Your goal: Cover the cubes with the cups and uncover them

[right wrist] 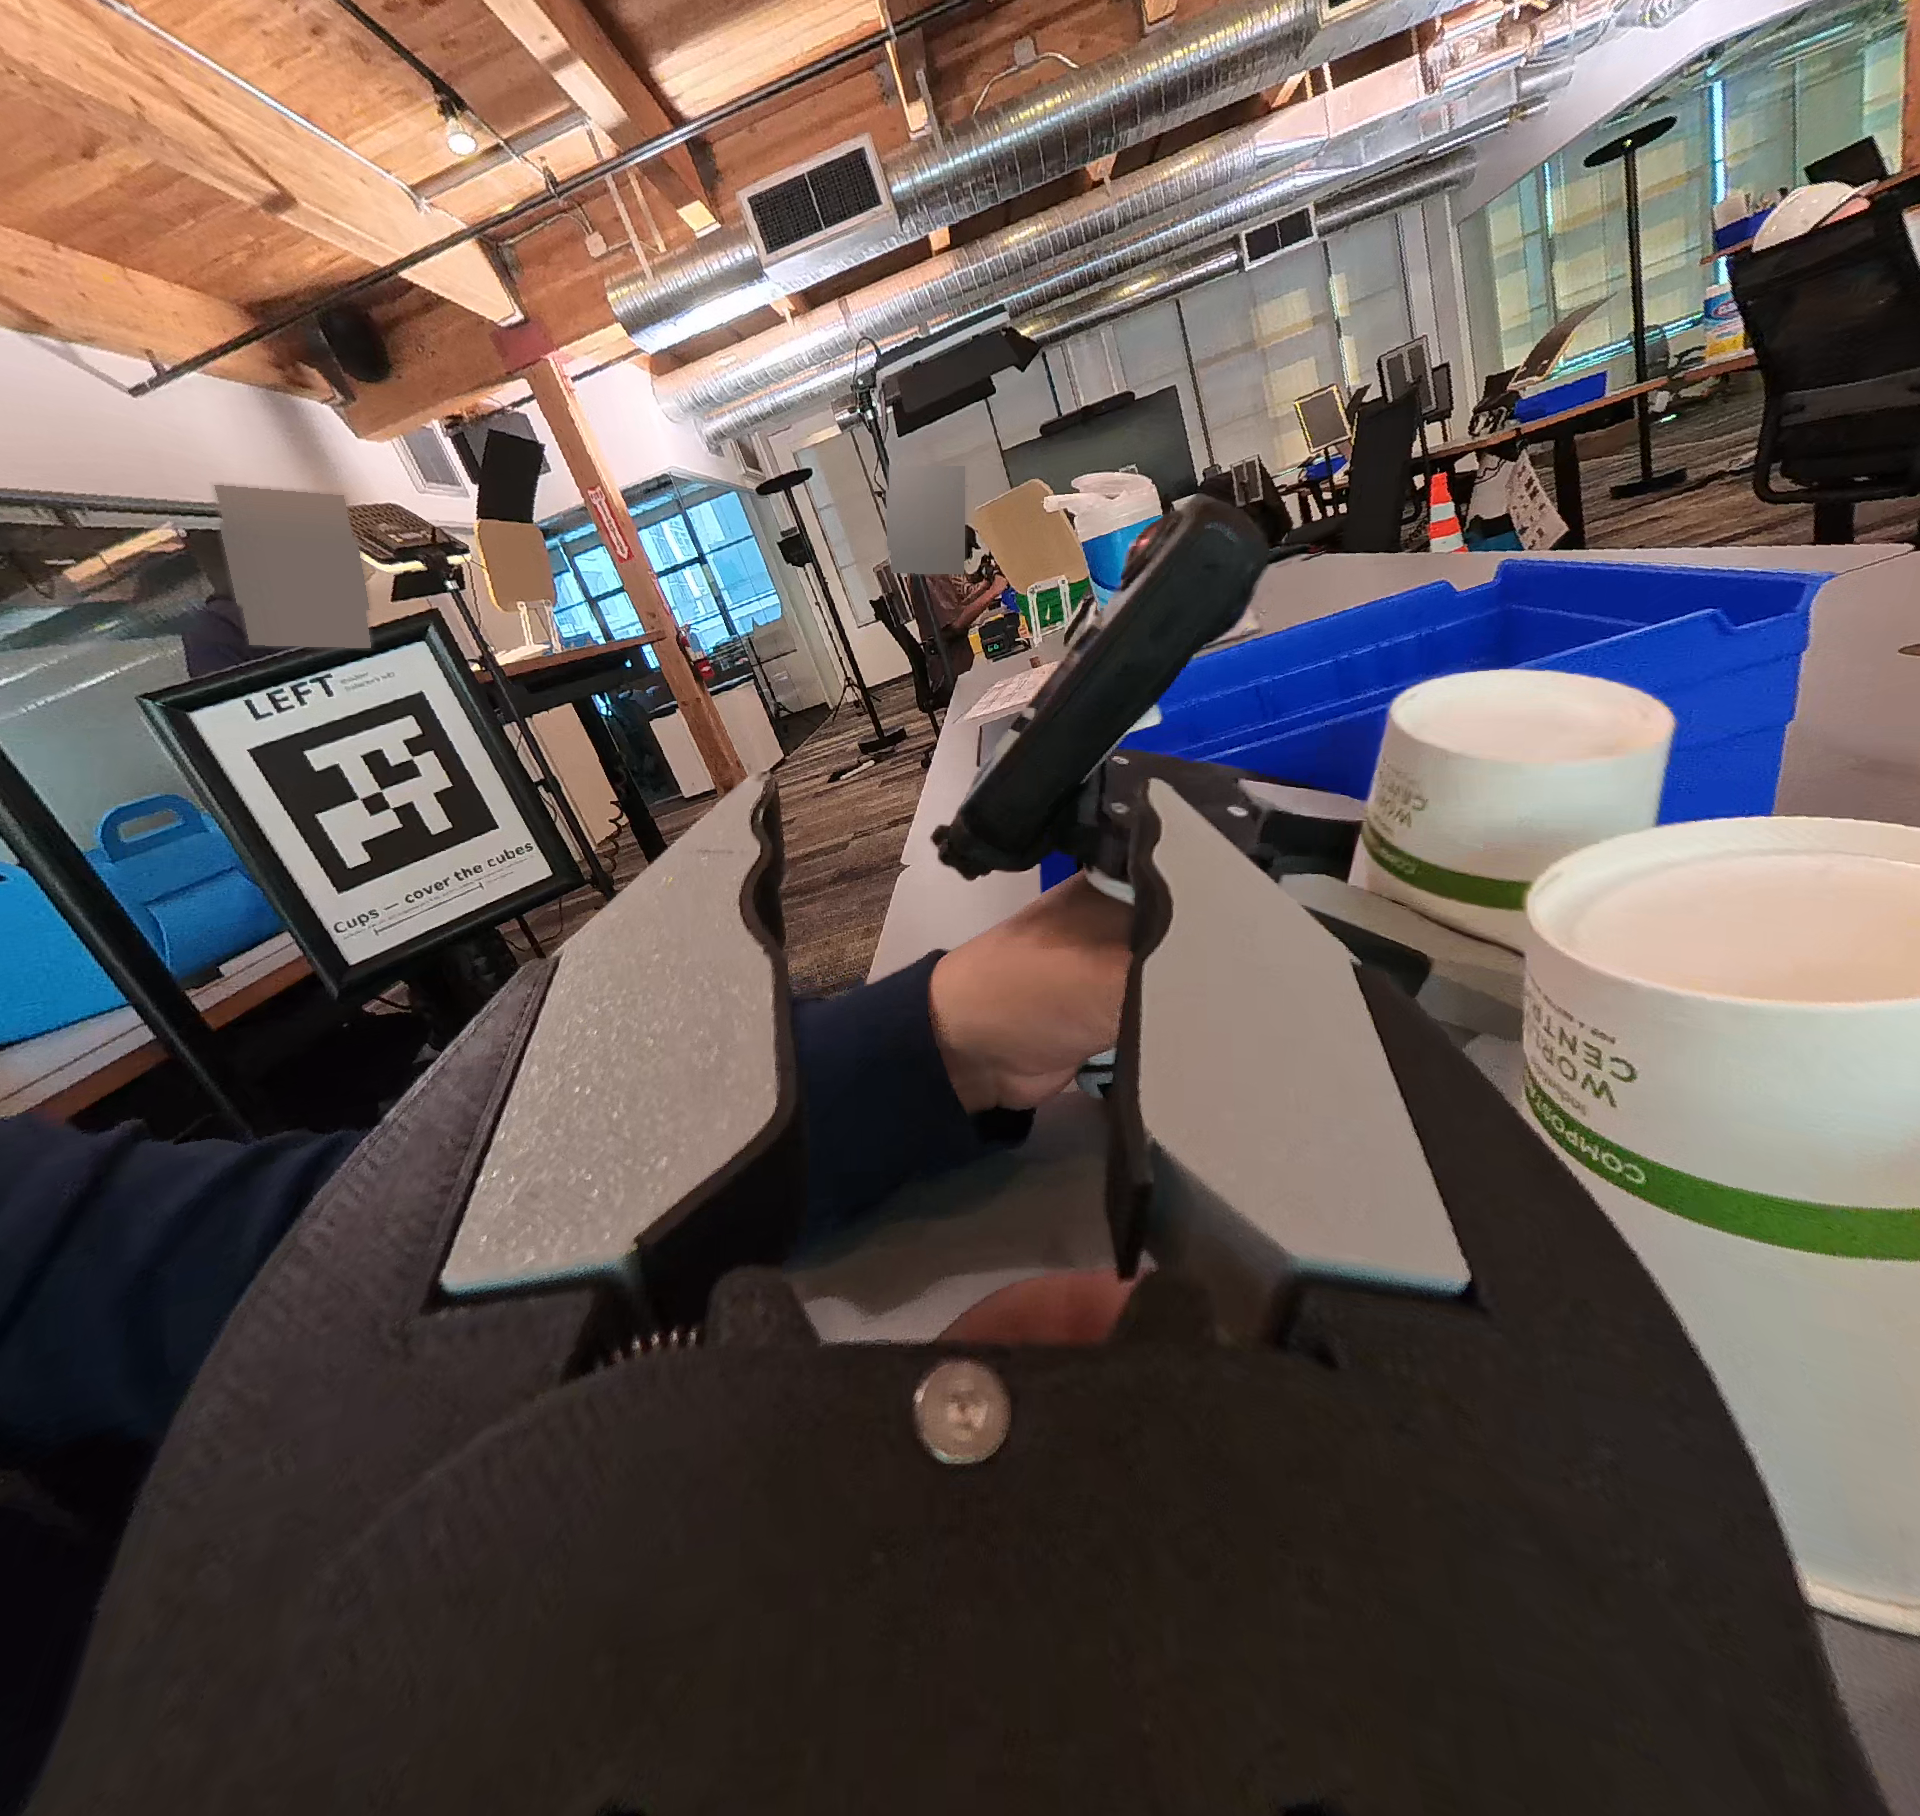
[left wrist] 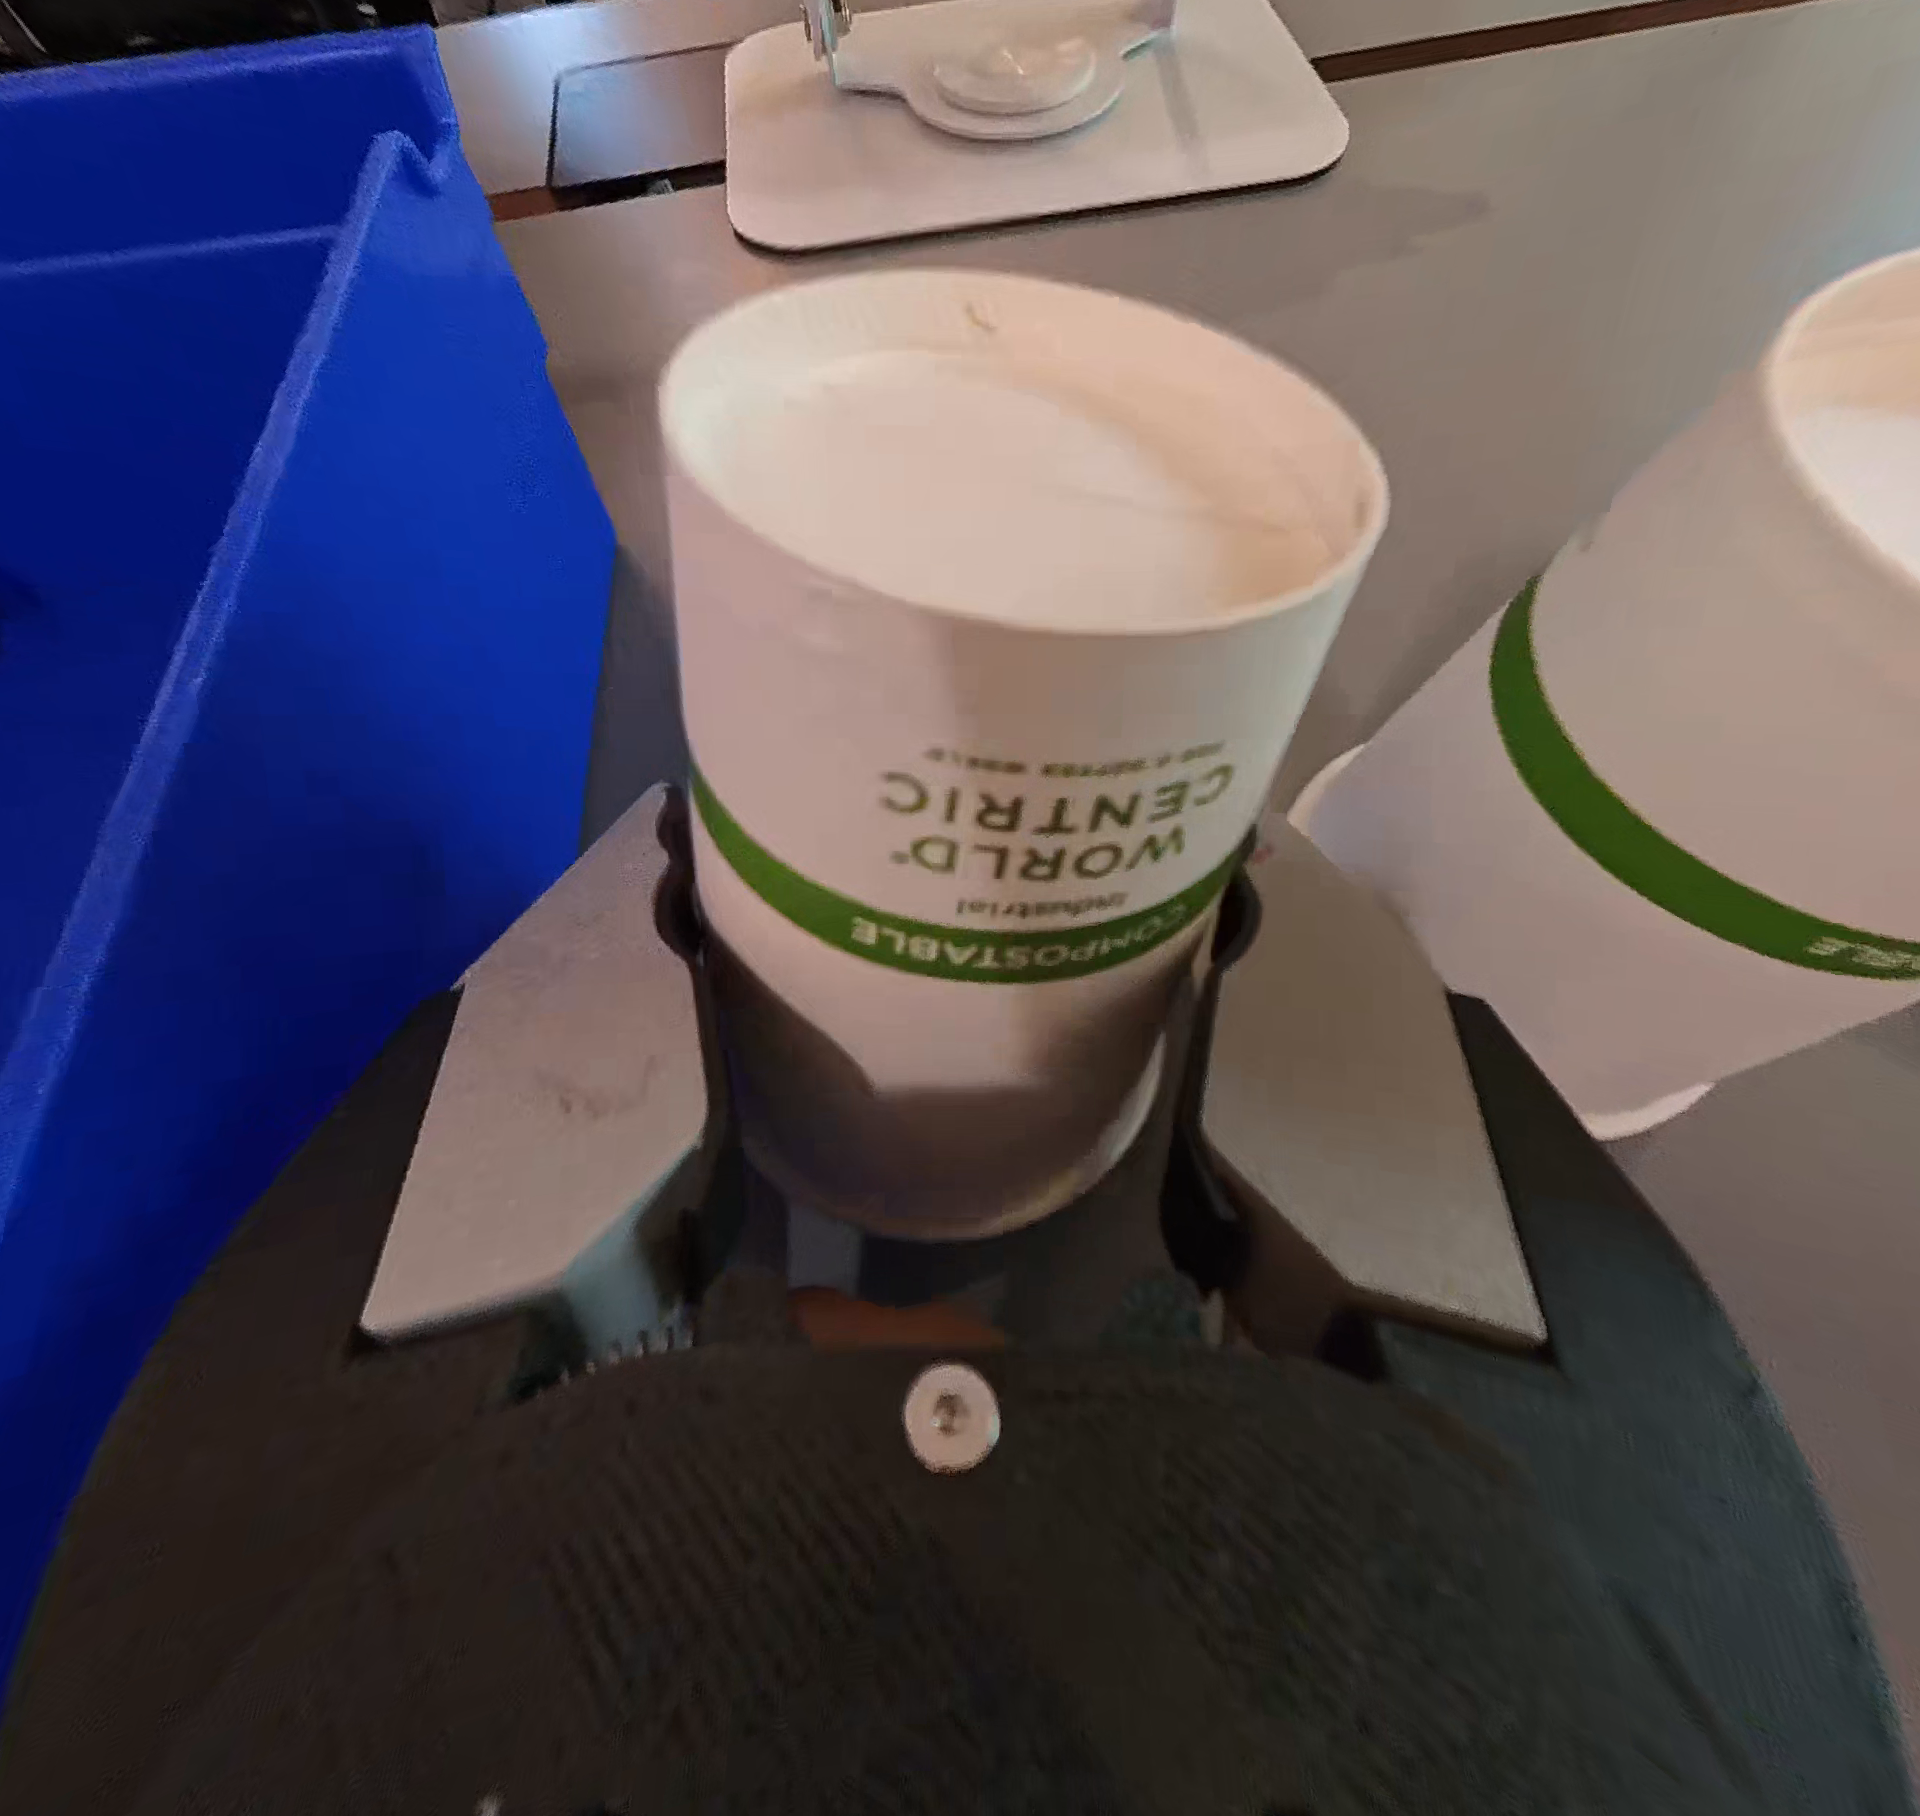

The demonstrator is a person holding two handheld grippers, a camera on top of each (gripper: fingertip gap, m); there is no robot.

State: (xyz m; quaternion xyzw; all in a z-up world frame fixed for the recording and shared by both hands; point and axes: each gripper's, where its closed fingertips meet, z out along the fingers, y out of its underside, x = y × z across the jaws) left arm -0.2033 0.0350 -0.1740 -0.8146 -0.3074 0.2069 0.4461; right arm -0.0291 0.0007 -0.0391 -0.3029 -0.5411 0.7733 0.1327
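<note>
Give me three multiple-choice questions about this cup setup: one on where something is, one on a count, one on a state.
1. In the left wrist view, where is the blue bin relative to the cup between the left tool fingers?
A. To its left
B. To its right
C. On top of it

2. How many white cups with a green band are on the table?
A. One
B. Two
C. Four

3. How do the cups stand?
A. Lying on their sides
B. Upright, mouth up
C. Upside down, base up

Answers:
1. A: the bin fills the left edge of that view, beside the cup.
2. B: only a second cup stands to the right of the first.
3. C: their recessed bases face up and the wide rims sit on the table.
</note>
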